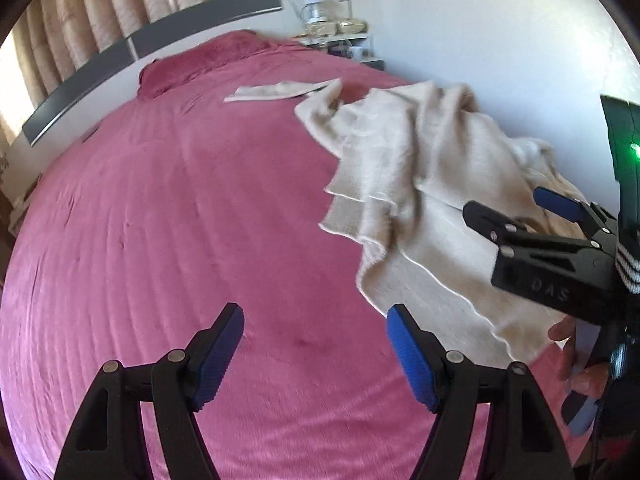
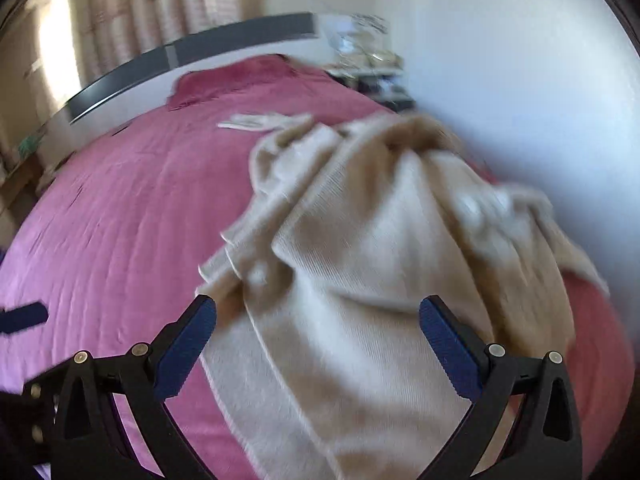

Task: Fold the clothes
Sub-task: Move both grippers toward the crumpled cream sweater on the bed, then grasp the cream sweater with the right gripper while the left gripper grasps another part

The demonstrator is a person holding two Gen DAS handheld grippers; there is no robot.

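A crumpled beige knit garment (image 1: 420, 184) lies on the pink bedspread (image 1: 180, 220) at the right side of the bed; it also fills the middle of the right wrist view (image 2: 360, 280). My left gripper (image 1: 316, 344) is open and empty above bare bedspread, just left of the garment's near edge. My right gripper (image 2: 318, 332) is open, its fingers spread over the garment's near part, holding nothing. It also shows in the left wrist view (image 1: 516, 210) at the right, over the garment. A small folded beige piece (image 1: 272, 90) lies farther up the bed.
A dark pink pillow (image 1: 200, 60) lies by the grey headboard (image 1: 160, 36). A nightstand with clutter (image 1: 336, 28) stands at the back right. A white wall (image 1: 520, 40) runs along the bed's right side. Curtains (image 1: 100, 0) hang at the back left.
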